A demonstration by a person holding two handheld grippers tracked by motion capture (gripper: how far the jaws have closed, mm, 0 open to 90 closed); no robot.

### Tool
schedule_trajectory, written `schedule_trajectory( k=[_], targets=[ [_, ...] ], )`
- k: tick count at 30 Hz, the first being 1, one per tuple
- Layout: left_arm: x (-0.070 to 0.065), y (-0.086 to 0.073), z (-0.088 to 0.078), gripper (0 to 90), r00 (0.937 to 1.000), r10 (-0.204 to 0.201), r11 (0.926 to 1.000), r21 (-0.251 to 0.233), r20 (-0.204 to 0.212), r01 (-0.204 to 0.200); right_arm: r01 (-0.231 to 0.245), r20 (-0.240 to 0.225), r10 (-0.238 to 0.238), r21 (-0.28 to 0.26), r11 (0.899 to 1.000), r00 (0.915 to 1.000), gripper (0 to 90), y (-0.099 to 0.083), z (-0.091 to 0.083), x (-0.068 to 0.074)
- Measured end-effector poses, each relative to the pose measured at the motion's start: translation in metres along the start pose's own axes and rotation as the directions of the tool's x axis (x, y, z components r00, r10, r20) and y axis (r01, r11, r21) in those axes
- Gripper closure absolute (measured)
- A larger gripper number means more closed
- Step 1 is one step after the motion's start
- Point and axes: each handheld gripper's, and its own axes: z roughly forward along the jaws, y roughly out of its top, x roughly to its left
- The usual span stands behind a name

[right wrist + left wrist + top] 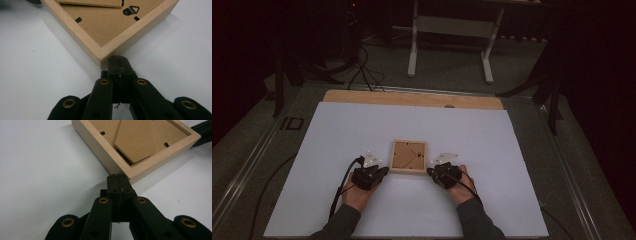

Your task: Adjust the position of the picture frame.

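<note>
I have both tongs clenched on nothing. The wooden picture frame (pixel 409 156) lies face down between them — my left gripper (pixel 382 171) touches one near corner, my right gripper (pixel 431 171) the other. I think I'm steadying it; next, gentle, even pushes.

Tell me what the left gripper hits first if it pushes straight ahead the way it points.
The left gripper, jaws shut, would meet the near corner of the square light wooden picture frame lying face down; its tips look to be at that corner already, though contact is unclear.
</note>
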Motion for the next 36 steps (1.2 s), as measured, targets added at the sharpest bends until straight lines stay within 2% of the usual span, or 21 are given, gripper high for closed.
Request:
schedule_trajectory(
  k=[20, 22, 25, 33, 36],
  targets=[
    [0.001, 0.0, 0.0, 89.2, 0.9999, -0.005, 0.9999, 0.009, -0.016, 0.006, -0.022, 0.014, 0.022, -0.007, 1.0, 0.9996, 89.8, 0.003, 0.006, -0.003],
    [0.0, 0.0, 0.001, 85.7, 0.9993, 0.0, 0.9997, 0.023, -0.038, 0.001, -0.027, 0.016, 0.027, -0.01, 1.0, 0.9995, 89.8, 0.003, 0.006, -0.002],
    [0.0, 0.0, 0.001, 83.5, 0.9989, 0.004, 0.9996, 0.027, -0.046, -0.002, -0.016, 0.033, 0.016, -0.022, 1.0, 0.9993, 89.6, 0.004, 0.005, -0.001],
    [0.005, 0.001, -0.005, 74.2, 0.9991, -0.012, 0.9999, -0.004, -0.04, 0.012, -0.028, 0.054, 0.031, -0.061, 0.998, 0.9981, 89.3, 0.004, -0.004, -0.005],
    [0.007, 0.001, -0.007, 67.8, 0.9987, -0.023, 0.9996, -0.019, -0.045, 0.022, -0.023, 0.06, 0.028, -0.077, 0.997, 0.9978, 88.9, 0.005, -0.007, -0.004]
  ],
)
